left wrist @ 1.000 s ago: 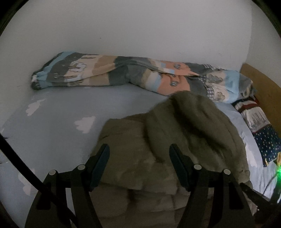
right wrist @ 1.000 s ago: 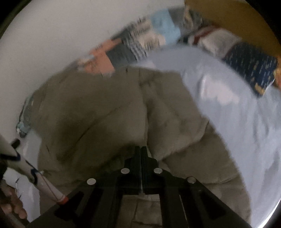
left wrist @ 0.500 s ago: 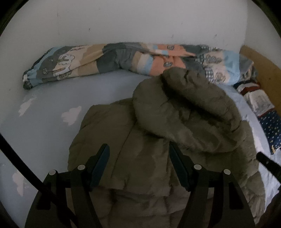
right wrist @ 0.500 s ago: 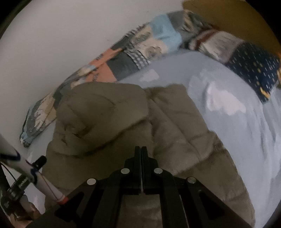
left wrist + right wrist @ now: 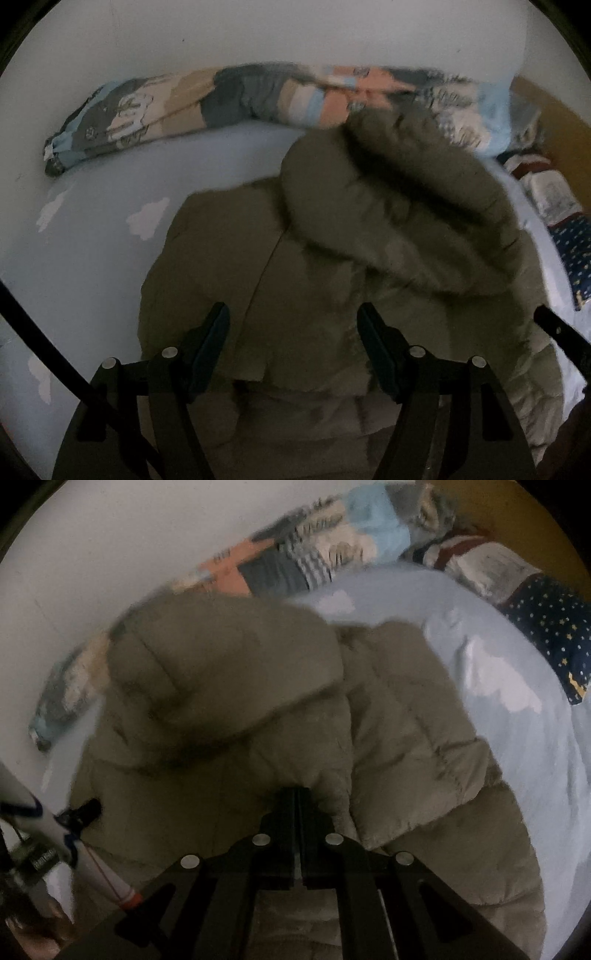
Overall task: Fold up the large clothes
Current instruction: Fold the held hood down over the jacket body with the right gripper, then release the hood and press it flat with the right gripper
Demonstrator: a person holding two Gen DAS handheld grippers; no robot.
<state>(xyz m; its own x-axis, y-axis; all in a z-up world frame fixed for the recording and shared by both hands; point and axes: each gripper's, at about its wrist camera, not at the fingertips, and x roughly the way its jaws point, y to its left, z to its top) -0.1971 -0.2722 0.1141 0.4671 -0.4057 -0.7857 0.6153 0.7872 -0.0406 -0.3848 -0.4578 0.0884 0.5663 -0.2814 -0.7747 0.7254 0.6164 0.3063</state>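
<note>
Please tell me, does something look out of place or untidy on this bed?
The olive puffer jacket lies bunched, its hood flopped over the body, not flat. The patchwork quilt sits rumpled in a long roll against the wall. Nothing looks spilled or damaged.

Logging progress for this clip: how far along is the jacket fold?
Done: the olive puffer jacket lies on the bed sheet, hood flopped over its body. In hand: left gripper open above it; right gripper shut. Left: no compact fold yet.
</note>
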